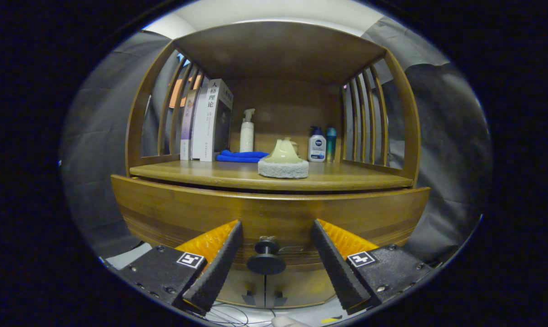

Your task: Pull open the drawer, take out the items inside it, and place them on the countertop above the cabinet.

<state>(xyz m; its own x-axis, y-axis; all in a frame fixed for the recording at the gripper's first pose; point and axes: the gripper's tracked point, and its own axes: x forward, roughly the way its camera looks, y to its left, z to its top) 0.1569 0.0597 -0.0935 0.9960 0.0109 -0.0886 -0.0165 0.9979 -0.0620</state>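
The gripper (276, 227) faces the front of a wooden cabinet (137, 136). Its two fingers (219, 261) are spread apart and hold nothing. The drawer (187, 213) is shut, its front panel spanning the width of the cabinet just below the countertop (219, 175). The round dark knob (266, 261) on the drawer front sits between the two fingers, roughly centred in the gap, with clear space on either side; neither finger touches it. The finger ends reach up to about the level of the drawer front around the knob.

On the countertop beyond the fingers, a pale scrub pad with a dome handle (283, 162) stands near the front edge, almost straight ahead of the knob. Behind it lies a folded blue cloth (240, 156), and a white pump bottle (246, 131) stands upright against the back panel. To the left, three books (208, 120) stand upright beside the slatted side wall; the nearest spine carries printed characters, too small to read with certainty. To the right of the pad stand a small white bottle with a dark blue cap (316, 145) and a teal bottle (331, 144), touching or nearly so. The label on the white bottle is too small to read.

Each finger mount carries a square black-and-white marker (190, 260).
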